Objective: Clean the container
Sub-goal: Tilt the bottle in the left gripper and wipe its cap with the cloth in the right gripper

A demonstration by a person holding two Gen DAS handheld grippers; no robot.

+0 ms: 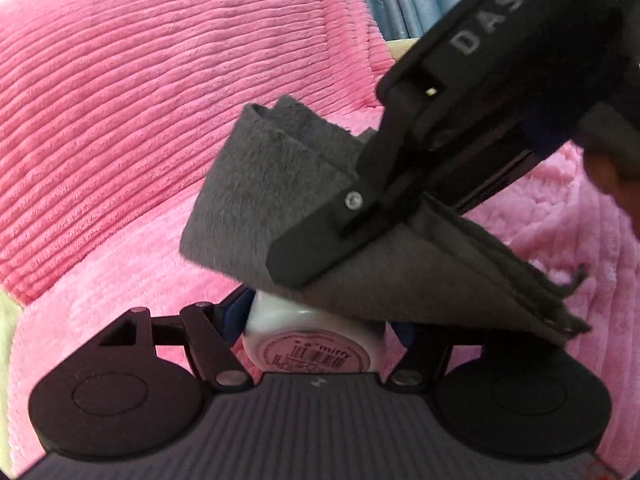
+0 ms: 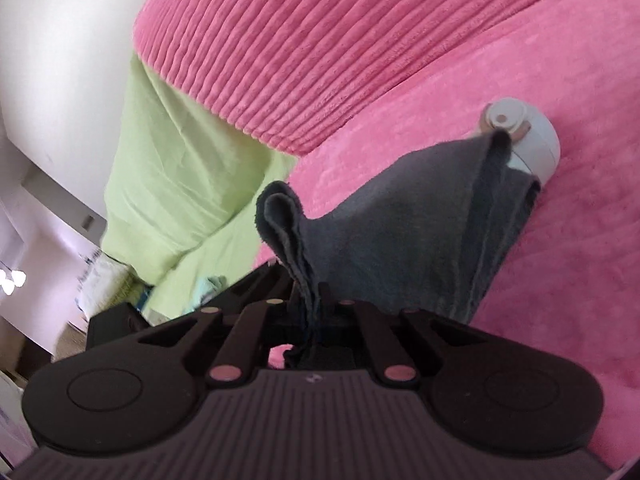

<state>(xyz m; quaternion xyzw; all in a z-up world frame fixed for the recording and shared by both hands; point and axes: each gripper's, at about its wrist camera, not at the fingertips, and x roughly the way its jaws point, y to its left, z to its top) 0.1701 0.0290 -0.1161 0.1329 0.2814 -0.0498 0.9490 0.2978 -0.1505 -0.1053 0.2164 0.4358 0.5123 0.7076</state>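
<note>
White plastic, smooth and light: we clamp the container [image 1: 314,334] by its sides in our left gripper [image 1: 316,320]. Above it, our right gripper [image 2: 314,308] pinches the soft cloth [image 2: 400,216].

Soft, even daylight, no hard shadows. Both fisheye views bend and darken at the corners; the grey cloth [image 1: 280,196] is slightly motion-blurred.
</note>
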